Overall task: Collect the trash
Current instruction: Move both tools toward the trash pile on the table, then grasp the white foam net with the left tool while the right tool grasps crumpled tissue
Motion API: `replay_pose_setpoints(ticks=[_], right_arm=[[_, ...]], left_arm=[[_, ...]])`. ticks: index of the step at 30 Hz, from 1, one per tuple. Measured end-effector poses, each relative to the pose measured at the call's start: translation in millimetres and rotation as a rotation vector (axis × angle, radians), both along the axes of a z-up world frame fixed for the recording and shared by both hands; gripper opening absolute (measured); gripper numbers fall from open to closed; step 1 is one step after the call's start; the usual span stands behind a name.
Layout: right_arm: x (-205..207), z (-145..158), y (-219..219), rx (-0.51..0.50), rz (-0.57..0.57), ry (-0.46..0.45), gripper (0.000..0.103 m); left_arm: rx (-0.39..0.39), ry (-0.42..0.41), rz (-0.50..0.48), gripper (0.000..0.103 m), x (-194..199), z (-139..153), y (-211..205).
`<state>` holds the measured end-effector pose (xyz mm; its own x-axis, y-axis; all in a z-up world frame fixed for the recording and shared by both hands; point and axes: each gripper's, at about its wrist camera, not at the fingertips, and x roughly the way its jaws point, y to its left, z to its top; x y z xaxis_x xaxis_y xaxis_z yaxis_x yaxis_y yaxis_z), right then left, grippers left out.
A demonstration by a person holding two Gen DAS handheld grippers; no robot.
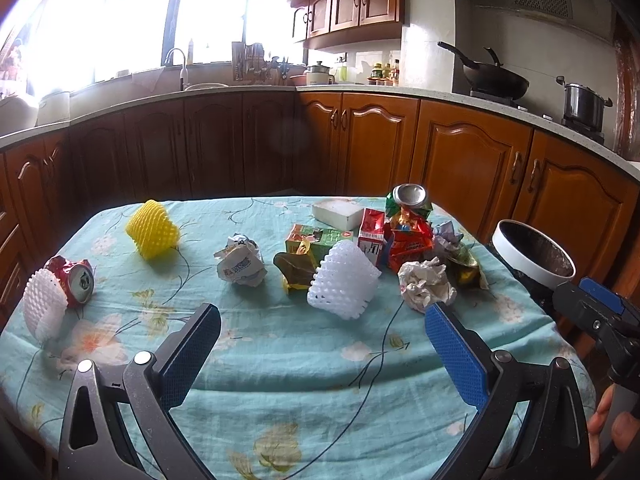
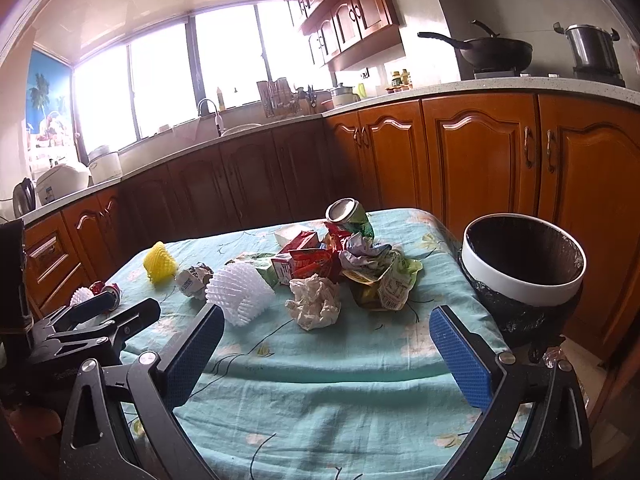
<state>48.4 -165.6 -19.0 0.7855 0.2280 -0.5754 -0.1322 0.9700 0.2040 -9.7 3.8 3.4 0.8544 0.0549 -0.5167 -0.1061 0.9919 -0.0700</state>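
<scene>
Closest in, the left gripper (image 1: 322, 346) and the right gripper (image 2: 326, 346) both hang over the near edge of the table, each with its jaws spread wide and nothing between the blue pads. Under them lies a bare stretch of the floral teal tablecloth (image 1: 280, 360).

Judging by how things lie, the job has hardly begun — every piece of trash seems to sit on the cloth, and no litter shows in the part of the black-lined bin (image 2: 524, 268) that can be seen. It stands at the table's right edge, just beyond the right gripper's right finger.

Just past the left gripper's opening stands a white foam fruit net (image 1: 344, 280), and a crumpled white paper ball (image 2: 314, 300) lies ahead of the right gripper's opening; neither is touched. Left of the net is a wad of printed paper (image 1: 242, 262), with a yellow foam net (image 1: 154, 230) farther back and to the left. At the left edge a crushed red can (image 1: 76, 280) lies against a second white net (image 1: 44, 306).

Behind the paper ball the main heap piles up: a green carton (image 1: 316, 240), a small red carton (image 1: 372, 236), red wrappers (image 1: 410, 240) and, farthest back, a green can (image 2: 348, 212) on top. A flat white box (image 1: 340, 212) lies beyond, to the left of the heap.
</scene>
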Motion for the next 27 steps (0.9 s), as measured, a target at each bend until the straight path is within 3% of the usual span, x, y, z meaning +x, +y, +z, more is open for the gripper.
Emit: replay_pose_setpoints(ticks=[9, 12, 14, 19, 27], right_arm=[[29, -18, 2, -0.010, 0.043, 0.045, 0.103], [45, -24, 2, 0.034, 0.063, 0.089, 0.102], [57, -28, 4, 0.051, 0.078, 0.108, 0.095], [83, -40, 14, 0.106, 0.114, 0.175, 0.072], [123, -64, 29, 0.063, 0.152, 0.259, 0.062]], left_arm=[[-0.027, 0.100, -0.004, 0.101, 41, -9, 11], [-0.047, 0.136, -0.015, 0.092, 61, -11, 17], [-0.070, 0.157, -0.031, 0.083, 75, -13, 21], [-0.090, 0.183, -0.062, 0.078, 103, -16, 26], [-0.111, 0.227, -0.097, 0.071, 139, -29, 30]])
